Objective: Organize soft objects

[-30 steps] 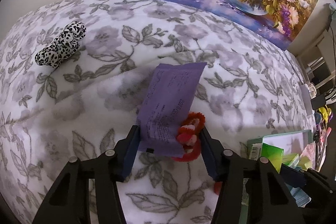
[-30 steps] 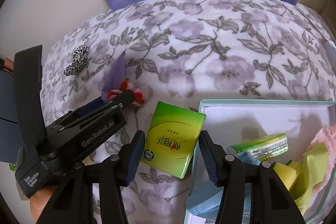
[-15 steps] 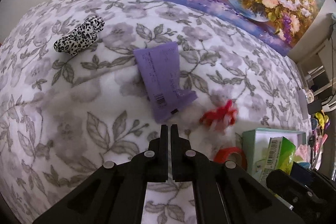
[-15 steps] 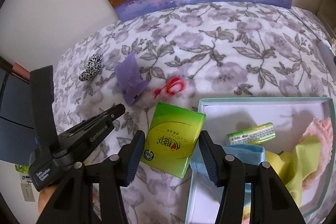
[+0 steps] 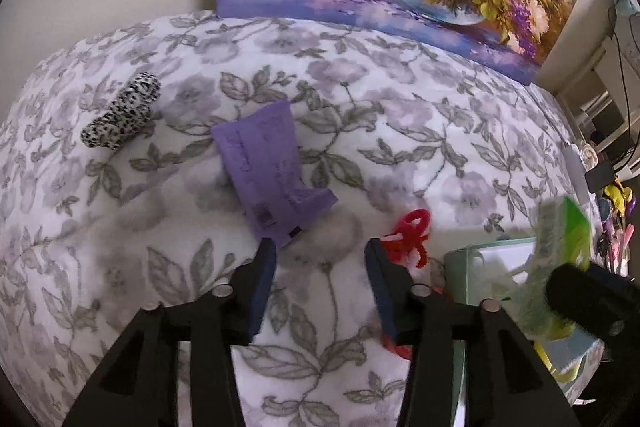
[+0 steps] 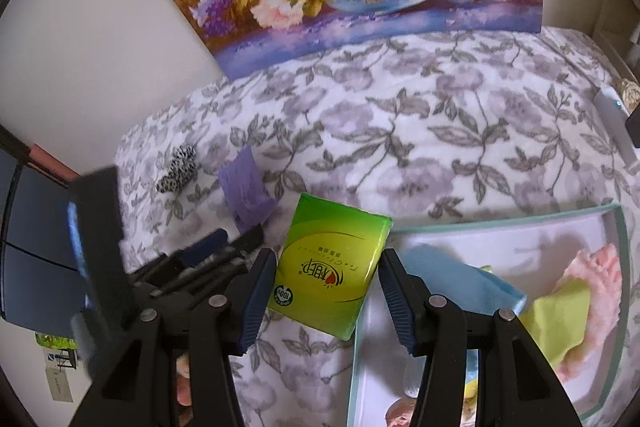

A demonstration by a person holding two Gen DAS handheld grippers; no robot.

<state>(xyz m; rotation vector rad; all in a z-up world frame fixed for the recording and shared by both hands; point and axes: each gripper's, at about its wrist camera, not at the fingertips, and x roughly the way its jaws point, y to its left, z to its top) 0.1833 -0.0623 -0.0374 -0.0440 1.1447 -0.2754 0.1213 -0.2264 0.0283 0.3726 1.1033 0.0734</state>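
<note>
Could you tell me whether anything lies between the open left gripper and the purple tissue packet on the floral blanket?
Nothing visible does. The left gripper is open, and the purple tissue packet lies just beyond its fingers on bare floral blanket. The red fuzzy pipe-cleaner bow sits off to the right, outside that path.

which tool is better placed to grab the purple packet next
Left. The left tool is open and empty, with the purple packet lying on the floral blanket just ahead of its fingertips. The right tool is occupied with the green tissue pack beside the box.
</note>
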